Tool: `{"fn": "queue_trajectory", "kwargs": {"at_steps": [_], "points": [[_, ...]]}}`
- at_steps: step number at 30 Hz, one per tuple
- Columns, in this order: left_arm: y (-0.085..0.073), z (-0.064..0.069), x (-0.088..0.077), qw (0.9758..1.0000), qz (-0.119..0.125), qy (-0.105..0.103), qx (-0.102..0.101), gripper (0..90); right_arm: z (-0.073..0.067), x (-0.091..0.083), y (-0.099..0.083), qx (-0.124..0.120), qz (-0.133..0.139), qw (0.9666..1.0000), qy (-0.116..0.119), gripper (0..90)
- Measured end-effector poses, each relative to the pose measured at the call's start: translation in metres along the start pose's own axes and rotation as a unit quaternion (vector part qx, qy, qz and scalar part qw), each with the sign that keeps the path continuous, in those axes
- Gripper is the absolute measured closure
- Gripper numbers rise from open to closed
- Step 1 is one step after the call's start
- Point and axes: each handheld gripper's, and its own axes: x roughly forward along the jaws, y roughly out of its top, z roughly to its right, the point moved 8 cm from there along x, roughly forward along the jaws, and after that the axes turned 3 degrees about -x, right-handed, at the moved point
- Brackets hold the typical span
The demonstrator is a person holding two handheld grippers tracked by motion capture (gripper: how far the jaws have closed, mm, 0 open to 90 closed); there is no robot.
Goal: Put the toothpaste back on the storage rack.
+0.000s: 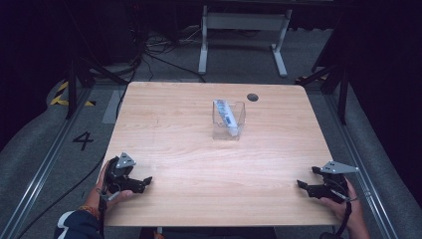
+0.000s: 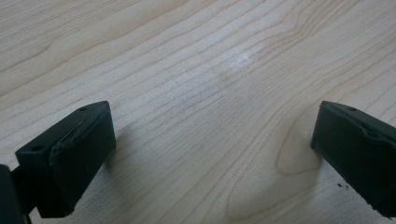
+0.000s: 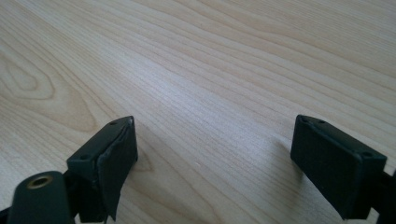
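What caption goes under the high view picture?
Two open grippers, left and right, rest on a wooden table before a clear box.

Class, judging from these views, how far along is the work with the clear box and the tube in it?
Looks done: a white tube already leans inside the clear box at mid-table.
In hand: nothing. The left gripper and right gripper rest at the near corners of the table, jaws wide apart over bare wood, far from the box.
Left: any reach toward the box has not begun; whether more follows cannot be told.
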Motion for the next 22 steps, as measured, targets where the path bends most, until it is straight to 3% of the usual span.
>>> {"fn": "queue_trajectory", "kwargs": {"at_steps": [14,22], "points": [[0.0005,-0.0007,0.0002,1.0,0.001,0.002,0.002,0.2,0.0001,0.0001,0.0,0.001,0.0,1.0,0.0,14.8],[-0.0003,0.001,0.0,0.9999,0.0,0.005,-0.01,0.2,0.0002,0.0001,0.0,0.001,-0.001,1.0,-0.001,14.8]]}}
